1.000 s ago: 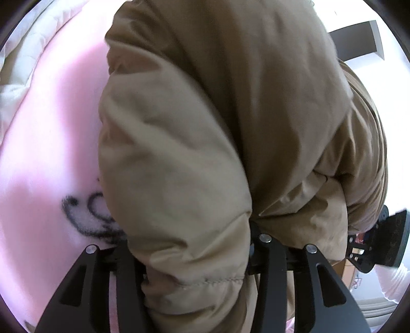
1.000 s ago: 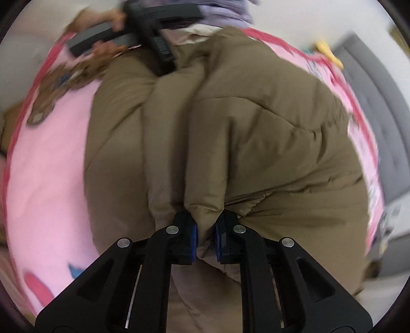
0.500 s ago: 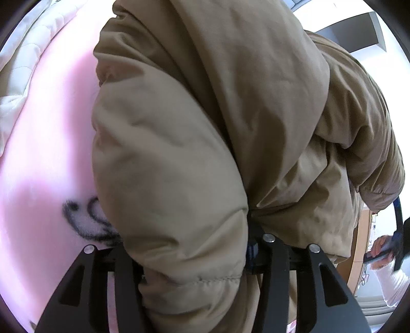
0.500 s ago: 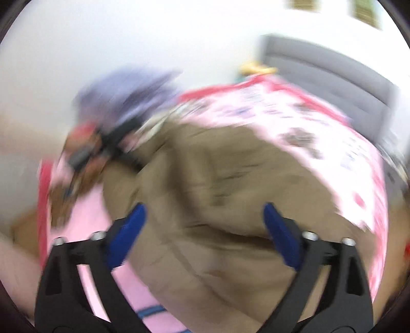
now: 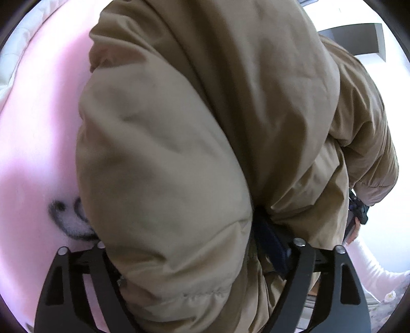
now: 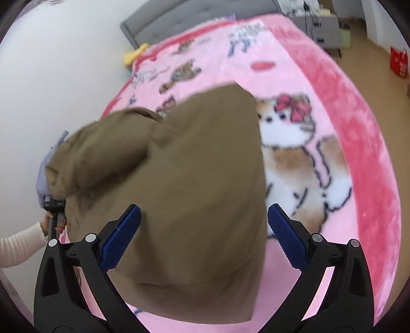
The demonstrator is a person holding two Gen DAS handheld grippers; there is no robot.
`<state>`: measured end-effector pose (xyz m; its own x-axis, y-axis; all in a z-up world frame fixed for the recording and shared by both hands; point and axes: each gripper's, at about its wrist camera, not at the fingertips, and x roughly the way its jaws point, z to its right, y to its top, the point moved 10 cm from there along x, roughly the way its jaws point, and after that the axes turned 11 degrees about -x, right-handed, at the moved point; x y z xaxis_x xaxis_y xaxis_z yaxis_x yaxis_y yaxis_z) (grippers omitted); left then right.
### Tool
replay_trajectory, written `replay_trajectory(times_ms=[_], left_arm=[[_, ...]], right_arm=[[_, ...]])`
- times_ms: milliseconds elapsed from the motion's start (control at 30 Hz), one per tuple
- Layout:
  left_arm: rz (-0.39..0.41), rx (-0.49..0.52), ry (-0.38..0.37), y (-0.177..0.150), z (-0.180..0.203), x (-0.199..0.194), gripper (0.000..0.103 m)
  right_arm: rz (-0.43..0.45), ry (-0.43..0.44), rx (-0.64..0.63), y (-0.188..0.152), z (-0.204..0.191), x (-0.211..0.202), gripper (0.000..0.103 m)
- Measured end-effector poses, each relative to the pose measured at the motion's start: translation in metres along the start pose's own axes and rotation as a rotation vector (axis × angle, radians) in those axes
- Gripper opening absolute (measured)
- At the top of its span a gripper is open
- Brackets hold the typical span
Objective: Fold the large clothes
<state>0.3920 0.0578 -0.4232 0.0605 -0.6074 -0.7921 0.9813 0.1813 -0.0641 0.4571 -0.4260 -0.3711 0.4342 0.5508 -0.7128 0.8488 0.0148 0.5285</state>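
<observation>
Lying on a pink blanket (image 6: 294, 84), the jacket (image 6: 179, 179) perhaps slips from the opening left tool (image 5: 179, 256); right tool (image 6: 203, 238) gapes.

The left gripper (image 5: 184, 258) is pointing steeply down, its jaws opening around a bulge of the brown jacket (image 5: 205, 115). The right gripper (image 6: 203, 235) is tilting down above the jacket's near edge, jaws standing wide and its blue pads (image 6: 287, 239) touching nothing.

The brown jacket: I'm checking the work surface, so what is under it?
Under the brown jacket lies a pink cartoon blanket, covering a bed with a grey headboard. A printed cat shows beside it; whatever print lies beneath the jacket is covered.
</observation>
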Motion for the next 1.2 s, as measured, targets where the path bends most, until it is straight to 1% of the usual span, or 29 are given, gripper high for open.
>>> replay_trajectory(times_ms=[100,267,367,467,567,600,633,667,733,833,900,967,1000,1033,1067,1100,1133,1167,1200], left_arm=[[-0.015,0.023,0.023,0.002,0.0,0.005,0.09],[-0.044,0.055,0.064,0.006,0.001,0.011,0.092],[-0.045,0.055,0.086,0.011,0.002,0.013,0.093],[-0.038,0.041,0.103,0.018,0.005,0.013,0.097],[-0.024,-0.009,0.126,0.02,0.009,0.016,0.099],[-0.022,-0.023,0.133,0.021,0.011,0.019,0.099],[-0.032,-0.037,0.142,0.023,0.013,0.019,0.099],[-0.04,-0.043,0.143,0.025,0.014,0.02,0.099],[-0.052,-0.047,0.137,0.029,0.014,0.02,0.099],[-0.055,-0.06,0.138,0.04,0.016,0.027,0.099],[-0.044,-0.06,0.162,0.046,0.014,0.032,0.099],[-0.041,-0.04,0.203,0.05,0.015,0.037,0.099],[-0.038,-0.055,0.22,0.052,0.014,0.038,0.098],[-0.032,-0.059,0.238,0.053,0.015,0.038,0.097],[-0.021,-0.051,0.255,0.055,0.018,0.037,0.089],[-0.005,-0.047,0.269,0.057,0.022,0.034,0.075],[0.013,-0.044,0.271,0.059,0.027,0.031,0.064],[0.04,-0.041,0.28,0.062,0.033,0.027,0.044],[0.071,-0.055,0.313,0.065,0.039,0.022,0.033]], right_arm=[[-0.049,0.016,0.009,-0.012,0.017,0.019,0.095],[-0.168,0.142,0.093,-0.036,0.033,0.059,0.095],[-0.18,0.198,0.119,-0.039,0.029,0.072,0.096],[-0.172,0.291,0.149,-0.036,0.02,0.079,0.096],[-0.175,0.375,0.176,-0.031,0.009,0.084,0.096],[-0.168,0.431,0.197,-0.028,0.002,0.083,0.096],[-0.161,0.447,0.208,-0.025,-0.003,0.084,0.096],[-0.171,0.431,0.202,-0.025,-0.005,0.087,0.096],[-0.194,0.373,0.182,-0.028,-0.005,0.095,0.096],[-0.186,0.34,0.205,-0.03,-0.007,0.1,0.096],[-0.179,0.302,0.193,-0.031,-0.011,0.102,0.096],[-0.19,0.256,0.139,-0.033,-0.022,0.105,0.095],[-0.189,0.244,0.117,-0.032,-0.027,0.104,0.089],[-0.167,0.242,0.114,-0.029,-0.032,0.101,0.071],[-0.132,0.233,0.148,-0.026,-0.033,0.095,0.062],[-0.116,0.226,0.182,-0.025,-0.033,0.091,0.049],[-0.105,0.211,0.204,-0.024,-0.035,0.088,0.041],[-0.094,0.175,0.202,-0.023,-0.04,0.082,0.038],[-0.073,0.152,0.18,-0.021,-0.046,0.076,0.032]])
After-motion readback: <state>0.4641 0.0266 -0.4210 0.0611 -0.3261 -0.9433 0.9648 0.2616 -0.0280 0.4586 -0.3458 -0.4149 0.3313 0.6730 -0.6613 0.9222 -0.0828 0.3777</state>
